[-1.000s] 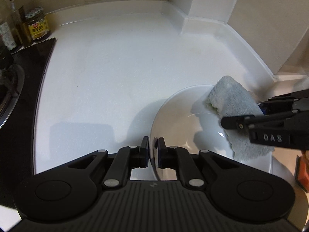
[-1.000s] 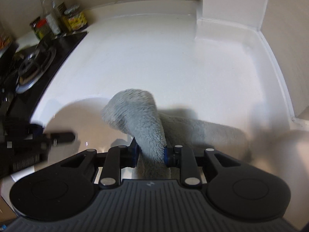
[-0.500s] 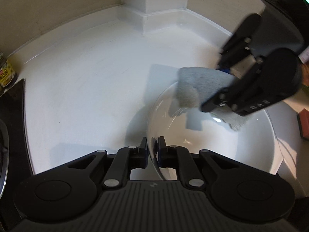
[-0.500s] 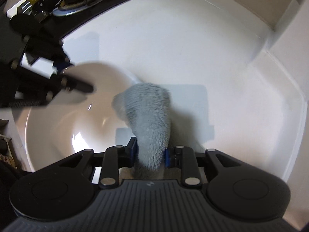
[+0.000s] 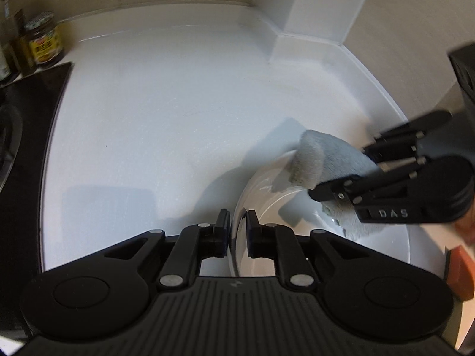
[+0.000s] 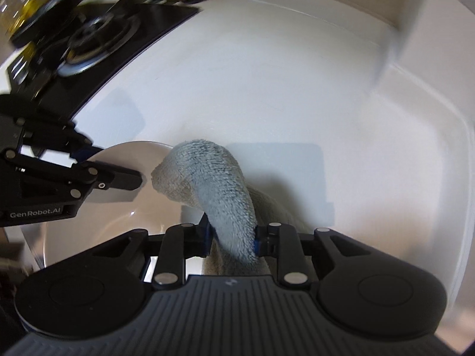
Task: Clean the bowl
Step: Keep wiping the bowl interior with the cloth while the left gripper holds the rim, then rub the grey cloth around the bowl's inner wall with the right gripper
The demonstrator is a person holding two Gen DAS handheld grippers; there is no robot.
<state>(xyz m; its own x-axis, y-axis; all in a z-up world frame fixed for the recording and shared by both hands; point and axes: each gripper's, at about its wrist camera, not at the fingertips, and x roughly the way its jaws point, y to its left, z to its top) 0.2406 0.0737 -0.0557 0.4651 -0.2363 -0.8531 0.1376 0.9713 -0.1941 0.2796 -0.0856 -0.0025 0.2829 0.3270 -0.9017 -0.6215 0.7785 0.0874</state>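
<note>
I had the white bowl [image 5: 297, 207] sitting on the pale counter [image 5: 163, 118] near the front edge, with the hob [image 6: 89, 35] and a row of jars [image 5: 44, 41] off toward the back wall. My left gripper [image 5: 237, 225] straddled the bowl's near rim, one pad inside and one outside; its jaws were opening, and in the left wrist view a sliver of gap showed on either side of the rim, so I read the hold as let go. My right gripper [image 6: 231, 243] was pinched tight on the grey cloth [image 6: 207, 178], whose folded end hung over the far rim and into the bowl.

I judged the wiping well along and perhaps ending: the inside of the bowl looked glossy and free of marks as far as I could see, though the cloth hid part of it. What was left, I reckoned, was lifting the cloth out and withdrawing both tools.

Compared with a second before, the left pads had stood clamped on the rim and now stood apart from it. The right tool had rolled, so the cloth sat at a different angle across the bowl, while the bowl itself had barely shifted on the counter
</note>
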